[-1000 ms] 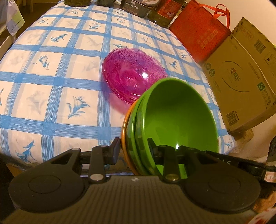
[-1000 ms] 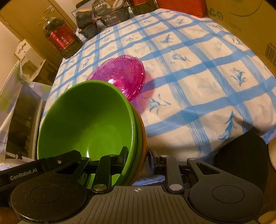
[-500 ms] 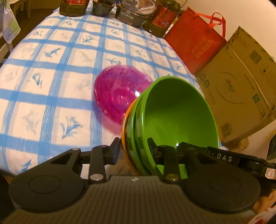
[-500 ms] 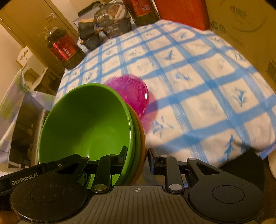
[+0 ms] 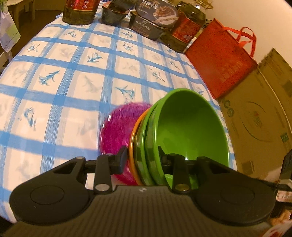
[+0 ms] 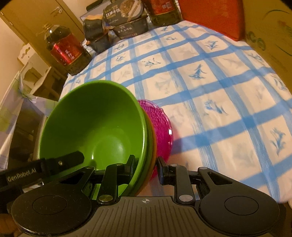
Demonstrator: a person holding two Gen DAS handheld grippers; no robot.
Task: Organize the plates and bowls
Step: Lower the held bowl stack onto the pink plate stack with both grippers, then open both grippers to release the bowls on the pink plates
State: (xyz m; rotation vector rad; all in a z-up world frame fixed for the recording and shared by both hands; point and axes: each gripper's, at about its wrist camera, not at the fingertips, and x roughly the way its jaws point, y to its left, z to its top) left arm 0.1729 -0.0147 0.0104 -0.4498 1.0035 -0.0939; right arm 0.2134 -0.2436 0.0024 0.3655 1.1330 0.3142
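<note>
A nested stack of bowls, green inside and orange outermost, hangs tilted above the table's near edge. My left gripper is shut on the stack's rim at one side. My right gripper is shut on the same stack at the opposite rim. A pink glass bowl sits on the blue-checked tablecloth, just beyond and below the stack, which partly hides it. In the right wrist view the pink bowl peeks out to the right of the stack.
Along the far table edge stand oil bottles, dark food boxes and another bottle. A red bag and a large cardboard box flank the right side. A cabinet lies left.
Both grippers have carried the bowl stack forward across the table. The pink bowl now lies much closer, partly behind the stack, and the far bottles and boxes have come into view.
</note>
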